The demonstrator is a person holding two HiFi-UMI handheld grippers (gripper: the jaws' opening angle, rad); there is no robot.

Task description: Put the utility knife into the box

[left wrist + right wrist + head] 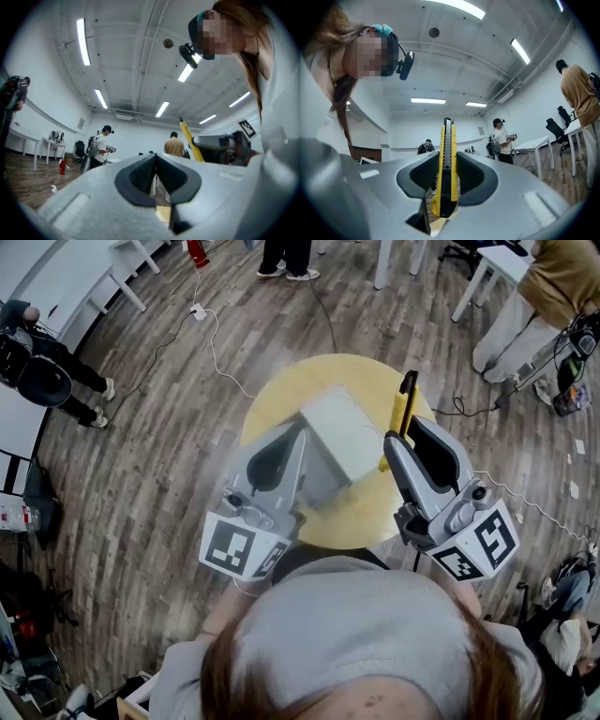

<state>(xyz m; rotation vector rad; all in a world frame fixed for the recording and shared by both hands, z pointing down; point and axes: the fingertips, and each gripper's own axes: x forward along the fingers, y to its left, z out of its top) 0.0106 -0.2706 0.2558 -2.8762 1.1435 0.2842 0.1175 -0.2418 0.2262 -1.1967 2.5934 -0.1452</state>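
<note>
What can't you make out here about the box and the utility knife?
Box: whether it is open. In the head view the left gripper covers its near side, and neither gripper view shows it.
Utility knife: whether the blade is out. Its tip is too small in every view.

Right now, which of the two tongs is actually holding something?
The right tongs, clamped on the yellow utility knife; the left tongs are shut with nothing between them.

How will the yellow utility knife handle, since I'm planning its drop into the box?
Probably stiff: the utility knife stands straight between the right gripper's pads. Likely light, given its slim body. Pinched near one end, it may pivot when released.
</note>
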